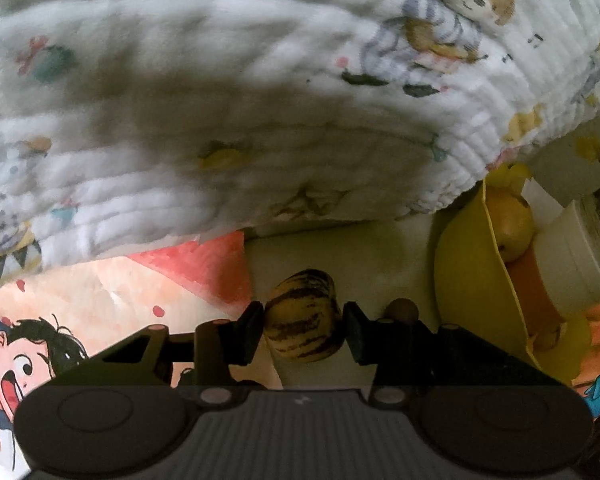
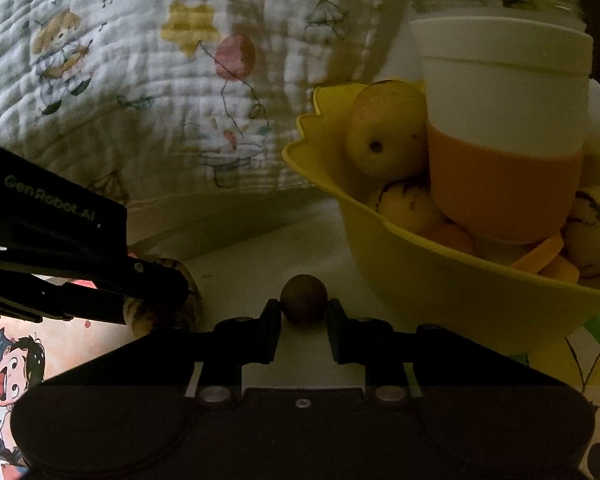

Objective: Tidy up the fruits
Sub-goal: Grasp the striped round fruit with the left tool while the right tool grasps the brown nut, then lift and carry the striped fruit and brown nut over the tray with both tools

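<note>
The left tool [image 1: 304, 330] pinches a yellow fruit with dark stripes [image 1: 305, 316] low over the white bench [image 1: 340, 248]. The right tool [image 2: 304, 320] pinches a small brown ball fruit [image 2: 304, 299] just beside it. The yellow bowl [image 2: 440, 276] nearby holds more fruit and a white and orange cup [image 2: 504, 140].

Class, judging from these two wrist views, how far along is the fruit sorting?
Done: several fruits lie in the yellow bowl, around an orange-and-white cup. In hand: the left gripper clamps a striped yellow fruit; the right gripper pinches a small brown round fruit. Left: putting both in the bowl.
</note>
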`<state>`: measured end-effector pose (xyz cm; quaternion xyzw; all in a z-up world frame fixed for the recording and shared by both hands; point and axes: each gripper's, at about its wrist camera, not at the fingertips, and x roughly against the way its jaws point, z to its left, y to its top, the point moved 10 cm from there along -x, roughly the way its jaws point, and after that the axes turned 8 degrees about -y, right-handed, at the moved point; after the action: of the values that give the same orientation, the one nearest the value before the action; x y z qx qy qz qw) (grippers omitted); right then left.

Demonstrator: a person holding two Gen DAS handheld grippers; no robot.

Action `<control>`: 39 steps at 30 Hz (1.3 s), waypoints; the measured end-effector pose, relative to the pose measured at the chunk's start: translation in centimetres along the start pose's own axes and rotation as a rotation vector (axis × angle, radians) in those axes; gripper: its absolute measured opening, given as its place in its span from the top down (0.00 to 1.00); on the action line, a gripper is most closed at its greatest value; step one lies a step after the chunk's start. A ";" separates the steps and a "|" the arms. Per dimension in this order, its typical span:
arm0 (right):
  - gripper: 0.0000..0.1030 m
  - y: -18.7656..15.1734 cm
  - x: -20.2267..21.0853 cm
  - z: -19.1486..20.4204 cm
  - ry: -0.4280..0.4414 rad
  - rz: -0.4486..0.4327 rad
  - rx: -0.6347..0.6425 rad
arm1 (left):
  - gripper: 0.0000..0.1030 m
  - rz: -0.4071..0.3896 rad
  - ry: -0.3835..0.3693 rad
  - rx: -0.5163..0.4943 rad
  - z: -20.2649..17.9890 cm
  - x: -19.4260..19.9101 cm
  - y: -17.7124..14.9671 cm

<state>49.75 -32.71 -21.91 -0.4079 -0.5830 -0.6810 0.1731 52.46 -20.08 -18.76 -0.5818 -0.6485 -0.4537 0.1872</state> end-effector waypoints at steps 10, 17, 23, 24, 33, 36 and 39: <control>0.75 -1.3 2.3 -0.4 0.024 0.025 0.023 | 0.57 0.003 -0.003 0.003 -0.3 1.3 -1.8; 0.75 -2.3 3.8 -0.7 0.025 0.027 0.041 | 0.57 -0.006 0.013 -0.007 0.1 2.3 -2.8; 0.75 -2.9 4.8 -1.0 0.026 0.028 0.069 | 0.55 -0.003 0.046 -0.045 -0.8 1.8 -2.2; 0.75 -3.1 5.1 -1.0 0.027 0.028 0.076 | 0.55 0.001 0.051 -0.058 -1.0 1.8 -2.2; 0.74 -2.9 5.0 -0.9 0.021 0.028 0.109 | 0.53 0.055 0.053 -0.123 -2.1 1.0 -2.5; 0.74 -2.5 4.3 -1.3 0.022 0.028 0.103 | 0.53 0.066 0.040 -0.096 -2.1 0.7 -2.4; 0.74 -2.1 3.5 -1.9 0.022 0.029 0.095 | 0.54 0.074 0.024 -0.051 -1.3 0.9 -2.2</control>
<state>45.43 -33.14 -20.56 -0.4002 -0.6067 -0.6544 0.2087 49.78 -20.41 -18.20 -0.6044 -0.6127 -0.4697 0.1968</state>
